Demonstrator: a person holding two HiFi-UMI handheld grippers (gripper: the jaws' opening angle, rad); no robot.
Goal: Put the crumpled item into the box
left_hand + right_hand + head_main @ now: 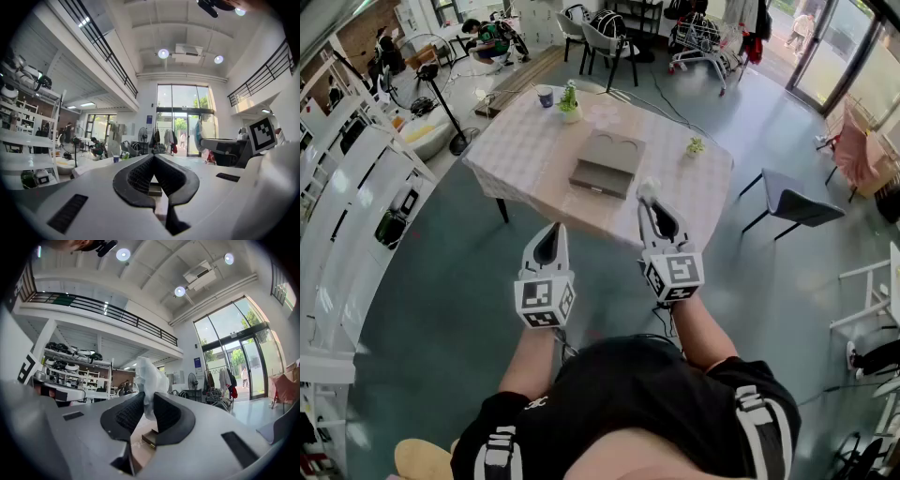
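Observation:
The crumpled item (pixel 150 378) is a white wad pinched between the pads of my right gripper (pixel 149 396). In the head view that right gripper (pixel 650 206) hovers at the table's near edge, shut on the wad (pixel 647 190), just short and right of the box. The box (pixel 607 161) is flat, grey-brown and lies open in the middle of the table. A piece of it shows low between the jaws in both gripper views (pixel 155 190) (pixel 150 439). My left gripper (pixel 552 232) is level beside the right one, short of the table; its tips meet with nothing between them (pixel 153 157).
The table (pixel 520 150) has a pale checked cloth. A blue cup (pixel 545 95) and a potted plant (pixel 570 103) stand at its far side, a small plant (pixel 696 146) at its right corner. A dark chair (pixel 797 202) stands to the right, white shelving (pixel 356 197) along the left.

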